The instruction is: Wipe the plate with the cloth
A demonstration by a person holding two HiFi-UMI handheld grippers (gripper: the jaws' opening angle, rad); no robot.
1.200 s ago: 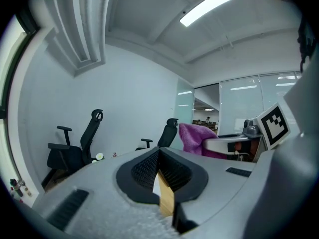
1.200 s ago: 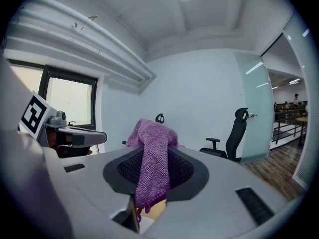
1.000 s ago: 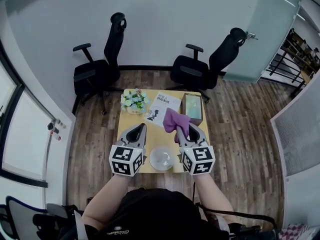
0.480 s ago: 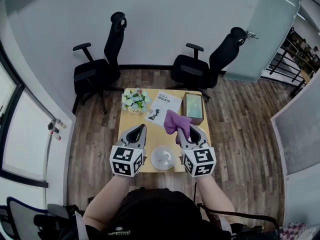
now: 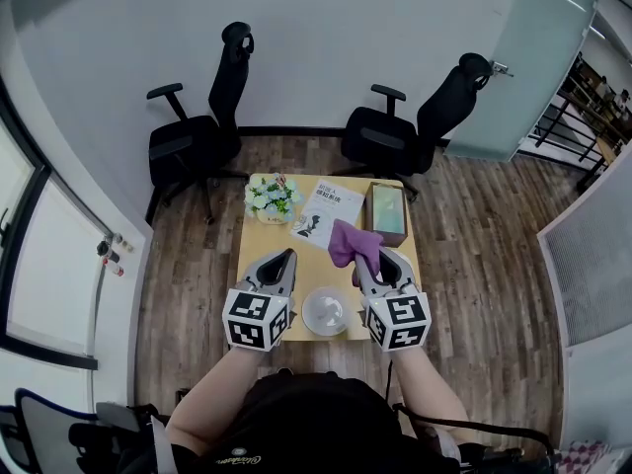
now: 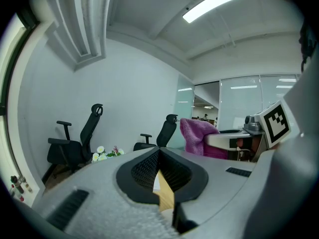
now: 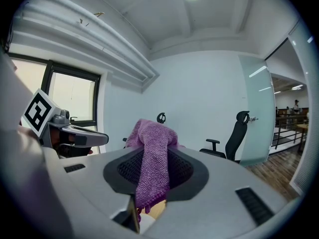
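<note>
**Purple cloth held up, plate bare on the table**

The cloth (image 5: 348,241) is purple and knitted-looking, bunched into a soft lump. It is pinched between the jaws of the right gripper (image 5: 369,263): 1 narrow tail hangs down through the jaws toward the camera, and the bulk spills over their tips. It sits in the air, up-table of the plate and not touching it.

The plate (image 5: 325,311) is round, pale and glossy. It lies flat near the table's (image 5: 255,240) front edge.
</note>
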